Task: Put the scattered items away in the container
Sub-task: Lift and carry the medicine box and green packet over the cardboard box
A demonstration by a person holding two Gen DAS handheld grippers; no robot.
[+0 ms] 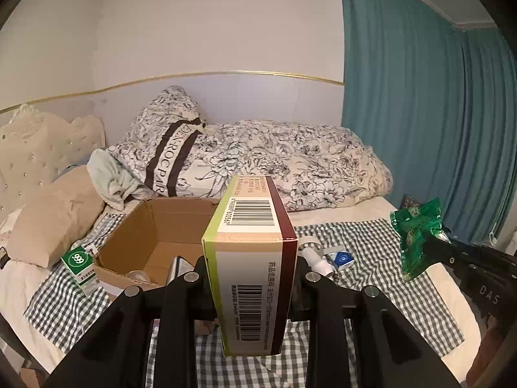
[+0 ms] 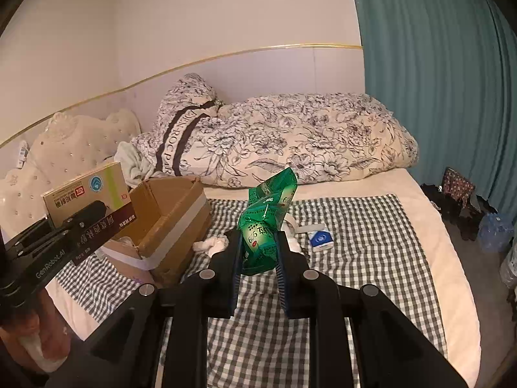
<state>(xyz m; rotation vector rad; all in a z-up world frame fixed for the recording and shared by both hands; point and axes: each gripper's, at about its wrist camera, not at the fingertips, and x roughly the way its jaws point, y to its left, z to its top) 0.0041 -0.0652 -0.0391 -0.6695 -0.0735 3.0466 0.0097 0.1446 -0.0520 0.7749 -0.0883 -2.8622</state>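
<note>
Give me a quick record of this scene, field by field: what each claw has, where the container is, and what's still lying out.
left claw: shut on medicine box, held above the bed
right claw: shut on green packet
container: open cardboard box on checked cloth, left side
still out: blue-white box, 999 box beside the cardboard box, white items on the cloth
backdrop: floral duvet, teal curtain

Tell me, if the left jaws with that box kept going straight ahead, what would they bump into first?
Probably the open cardboard box, its far right corner lying just ahead of the held medicine box; beyond it sits the floral duvet. Depth is hard to judge here.
</note>
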